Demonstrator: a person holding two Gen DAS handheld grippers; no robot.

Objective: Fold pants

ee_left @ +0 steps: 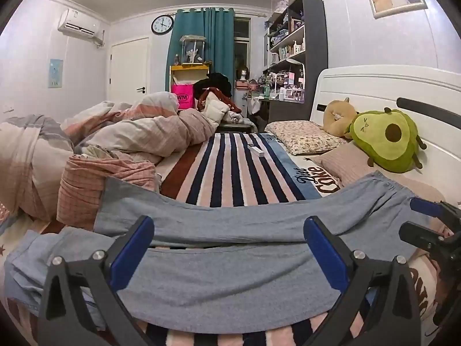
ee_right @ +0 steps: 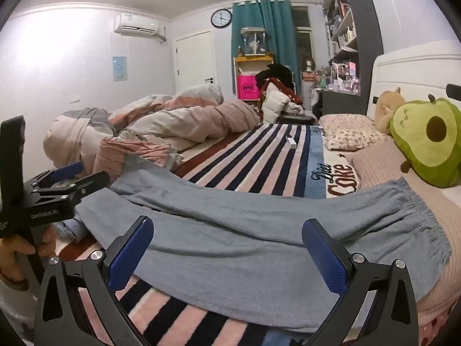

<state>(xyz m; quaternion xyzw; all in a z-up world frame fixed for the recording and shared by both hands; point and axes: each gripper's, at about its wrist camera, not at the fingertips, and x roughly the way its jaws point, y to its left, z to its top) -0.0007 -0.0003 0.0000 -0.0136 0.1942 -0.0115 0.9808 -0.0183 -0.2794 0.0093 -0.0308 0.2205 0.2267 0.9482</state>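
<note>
From the left wrist view, my left tongs (ee_left: 229, 243) stand wide and hold nothing, hovering over the pants (ee_left: 230, 271), which lie flat along the near edge of the bed (ee_left: 236, 170), waistband toward the headboard end. The risk I see is that a pinch here takes only the upper leg, so the fold comes crooked. The crumpled duvet (ee_left: 138, 132) touches the leg ends and could catch them.

From the right wrist view, my right tongs (ee_right: 227, 245) are also wide and empty above the pants (ee_right: 245, 248). The avocado plush (ee_right: 429, 141) sits near the waistband, leaving little room there. The striped middle of the bed is free for folding.
</note>
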